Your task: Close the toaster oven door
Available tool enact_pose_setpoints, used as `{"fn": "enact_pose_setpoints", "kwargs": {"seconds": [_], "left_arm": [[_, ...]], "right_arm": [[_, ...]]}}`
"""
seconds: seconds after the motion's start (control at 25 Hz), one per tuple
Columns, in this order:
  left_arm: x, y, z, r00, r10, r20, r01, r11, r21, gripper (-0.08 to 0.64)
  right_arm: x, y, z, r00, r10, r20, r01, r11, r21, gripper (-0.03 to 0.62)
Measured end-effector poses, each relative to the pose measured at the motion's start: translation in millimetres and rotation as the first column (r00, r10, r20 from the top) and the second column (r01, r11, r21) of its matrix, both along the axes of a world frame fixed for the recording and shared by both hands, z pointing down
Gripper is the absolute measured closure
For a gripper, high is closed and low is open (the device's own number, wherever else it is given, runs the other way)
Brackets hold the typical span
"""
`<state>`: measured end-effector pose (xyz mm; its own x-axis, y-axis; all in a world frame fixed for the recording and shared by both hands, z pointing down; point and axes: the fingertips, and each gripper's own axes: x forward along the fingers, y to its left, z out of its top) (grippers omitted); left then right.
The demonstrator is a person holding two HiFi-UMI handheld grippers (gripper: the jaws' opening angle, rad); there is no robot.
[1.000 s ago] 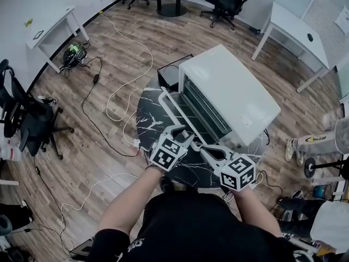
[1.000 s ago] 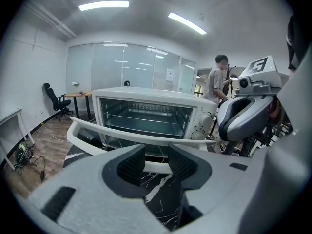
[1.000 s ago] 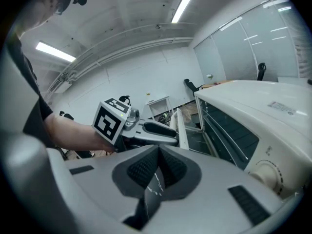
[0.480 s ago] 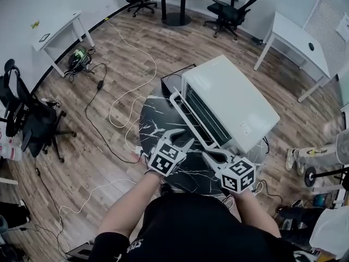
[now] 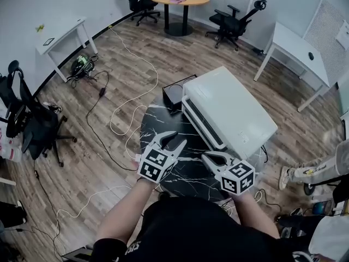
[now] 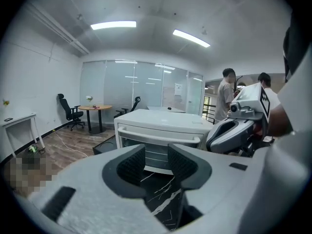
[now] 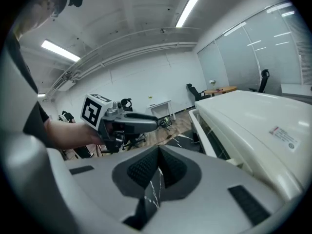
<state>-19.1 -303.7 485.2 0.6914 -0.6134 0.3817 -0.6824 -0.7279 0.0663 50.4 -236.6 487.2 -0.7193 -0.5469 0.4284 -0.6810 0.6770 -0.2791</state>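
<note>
Toaster oven (image 5: 232, 109) sits on the dark marbled bench (image 5: 159, 123), front facing the person. The door (image 5: 202, 123) looks upright and flush against the front, so the task reads as done or nearly so.

Left tool (image 5: 170, 141): jaws partly apart, nothing between them, just bench and the oven front visible through the gap. It hangs over the bench near the door and is not touching it.

Right tool (image 5: 212, 158): jaws pressed together at the tips, holding nothing. It sits beside the oven's near corner, clear of it.

In the left gripper view the handle (image 6: 159, 132) runs straight across the top of the door, with no visible gap behind it. The seam is too small to confirm a full latch.

Risks from here:
- The door may only be resting shut — if the catch has not seated, it could drop open again.
- The left tool's jaws point toward the handle, so a careless pull-back could hook it and drag the door down.
- A firm confirming push could slide the oven on the smooth bench, as its far end appears close to the edge.
</note>
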Motion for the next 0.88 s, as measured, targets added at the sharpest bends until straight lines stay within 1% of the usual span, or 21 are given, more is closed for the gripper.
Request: {"fn": "enact_pose_setpoints", "kwargs": {"seconds": [0.16, 0.36, 0.56, 0.64, 0.72, 0.8, 0.88], "left_arm": [[-15.1, -5.5, -21.7, 0.999, -0.040, -0.027, 0.041, 0.999, 0.030, 0.421], [-32.5, -10.3, -52.7, 0.996, -0.071, -0.044, 0.074, 0.995, 0.064, 0.447], [-51.2, -12.1, -83.9, 0.993, -0.104, -0.058, 0.109, 0.990, 0.092, 0.476], [-61.7, -10.8, -94.7, 0.991, -0.119, -0.066, 0.125, 0.987, 0.101, 0.484], [-71.3, -7.0, -104.1, 0.990, -0.130, -0.058, 0.136, 0.984, 0.112, 0.494], [-79.1, -2.5, -113.1, 0.989, -0.142, -0.045, 0.147, 0.980, 0.134, 0.494], [-86.6, 0.9, -122.2, 0.985, -0.165, -0.046, 0.171, 0.972, 0.160, 0.507]], "right_arm": [[0.2, -9.1, -15.7, 1.000, -0.002, 0.013, 0.002, 0.999, 0.036, 0.586], [-6.3, -22.0, -49.3, 0.999, -0.024, 0.024, 0.021, 0.993, 0.118, 0.586], [-13.1, -37.2, -90.8, 0.998, -0.055, 0.014, 0.050, 0.975, 0.216, 0.586], [-16.4, -40.1, -106.0, 0.998, -0.063, 0.016, 0.058, 0.968, 0.245, 0.586], [-19.4, -40.4, -120.1, 0.997, -0.070, 0.026, 0.061, 0.961, 0.269, 0.586], [-19.6, -40.0, -135.0, 0.997, -0.064, 0.051, 0.046, 0.954, 0.295, 0.586], [-15.2, -39.7, -151.4, 0.995, -0.035, 0.090, 0.003, 0.943, 0.332, 0.586]]}}
